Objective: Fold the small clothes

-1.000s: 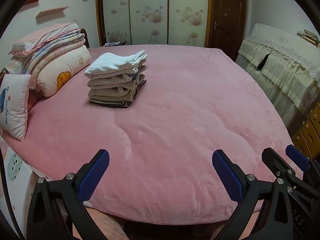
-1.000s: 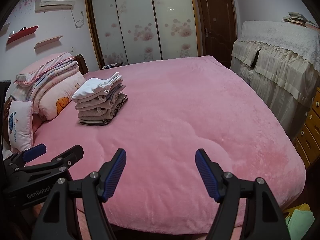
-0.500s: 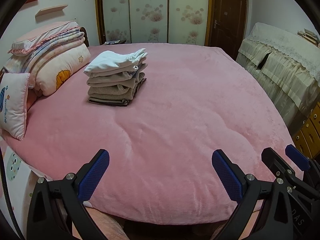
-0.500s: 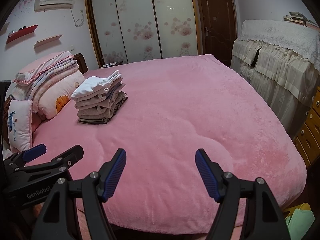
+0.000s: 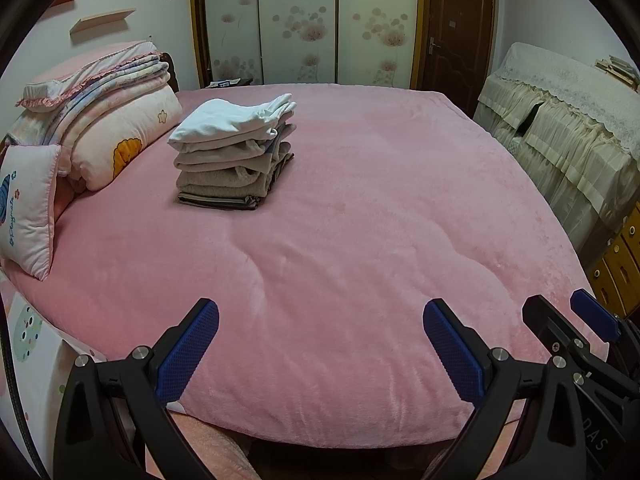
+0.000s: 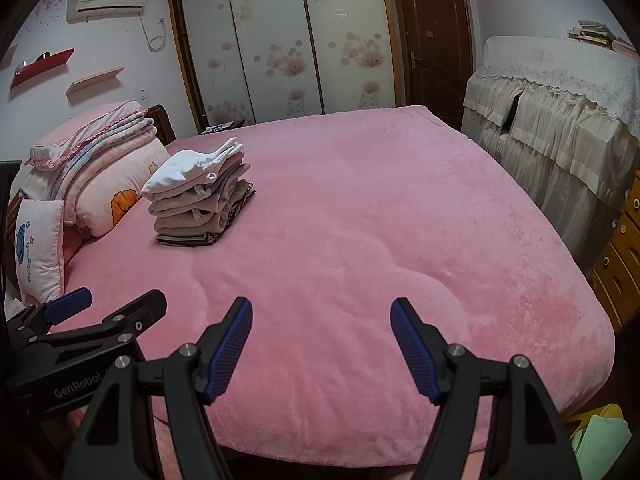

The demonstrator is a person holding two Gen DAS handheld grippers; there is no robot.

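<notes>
Your neat stack of folded white, beige and grey clothes [image 5: 234, 152] sits near the pillows on the pink plush bed [image 5: 360, 240]. I see no unfolded garment, so the folding seems finished. Your left gripper [image 5: 320, 344] and right gripper [image 6: 322, 344] are both spread and empty.

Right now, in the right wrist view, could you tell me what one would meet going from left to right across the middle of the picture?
Small embroidered pillow → folded quilts → stack of folded clothes → bare pink bedspread → lace-covered furniture → wooden drawers.

A stack of folded clothes [image 5: 234, 152] is being carried on the bed [image 5: 360, 240], with bedding [image 5: 116, 120] being kept left of the stack and a wardrobe [image 5: 304, 20] behind it.
</notes>
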